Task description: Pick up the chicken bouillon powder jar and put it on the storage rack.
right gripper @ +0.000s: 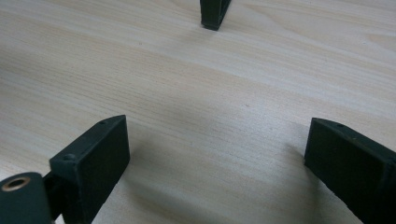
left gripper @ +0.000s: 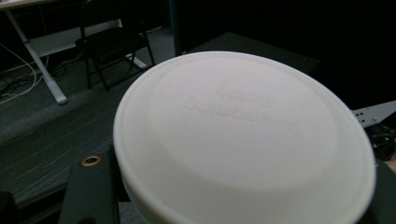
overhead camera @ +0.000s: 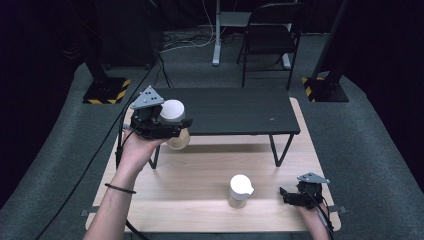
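My left gripper [overhead camera: 172, 129] is shut on a tan paper cup [overhead camera: 179, 141] with a white lid [overhead camera: 172, 111]. It holds the cup tilted in the air over the left end of the black bench. In the left gripper view the lid [left gripper: 243, 135] sits very close, with raised lettering on it. A second lidded cup [overhead camera: 239, 190] stands upright on the wooden table [overhead camera: 200, 170] near the front. To its right, low over the wood, my right gripper [overhead camera: 289, 196] rests open, and nothing lies between its fingers [right gripper: 93, 158].
A low black bench [overhead camera: 235, 112] stands across the far half of the table; one of its legs [right gripper: 212, 11] shows ahead of the right gripper. A black folding chair [overhead camera: 272, 35] and stand bases sit on the grey carpet beyond. Cables trail at the left.
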The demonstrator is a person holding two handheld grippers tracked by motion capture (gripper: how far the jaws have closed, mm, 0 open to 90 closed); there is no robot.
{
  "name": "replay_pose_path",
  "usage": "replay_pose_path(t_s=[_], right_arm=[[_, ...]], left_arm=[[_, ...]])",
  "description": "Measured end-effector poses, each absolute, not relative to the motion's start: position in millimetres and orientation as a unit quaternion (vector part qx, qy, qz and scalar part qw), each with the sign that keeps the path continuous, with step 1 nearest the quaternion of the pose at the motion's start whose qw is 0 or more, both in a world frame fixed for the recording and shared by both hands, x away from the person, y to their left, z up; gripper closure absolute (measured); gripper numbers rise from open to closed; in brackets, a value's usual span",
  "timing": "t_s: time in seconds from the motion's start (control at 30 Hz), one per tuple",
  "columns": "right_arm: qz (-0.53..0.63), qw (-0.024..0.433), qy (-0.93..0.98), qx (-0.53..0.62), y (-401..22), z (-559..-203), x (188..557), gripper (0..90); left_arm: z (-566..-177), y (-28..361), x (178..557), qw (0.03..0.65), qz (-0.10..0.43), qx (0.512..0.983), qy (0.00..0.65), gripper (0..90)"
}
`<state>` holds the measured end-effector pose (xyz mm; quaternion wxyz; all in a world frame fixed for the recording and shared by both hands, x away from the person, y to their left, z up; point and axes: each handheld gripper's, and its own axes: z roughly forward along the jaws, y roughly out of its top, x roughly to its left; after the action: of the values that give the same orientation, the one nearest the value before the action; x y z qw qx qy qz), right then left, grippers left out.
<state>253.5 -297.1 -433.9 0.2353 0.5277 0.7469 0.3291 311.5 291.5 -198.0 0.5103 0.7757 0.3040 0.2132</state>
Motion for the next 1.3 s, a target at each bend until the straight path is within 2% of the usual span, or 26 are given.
replay_pose_path(t_s=[0.9,1.3], right_arm=[[0.33,0.235,0.748,0.527,-297,-434,254,5.7],[0.33,0.235,0.748,0.526,-297,-434,254,5.7]], left_arm=[[-190,253,366,0.487,0.23,0.774,0.332,34.1],[-193,242,375,0.476,0.23,0.774,0.348,34.0]])
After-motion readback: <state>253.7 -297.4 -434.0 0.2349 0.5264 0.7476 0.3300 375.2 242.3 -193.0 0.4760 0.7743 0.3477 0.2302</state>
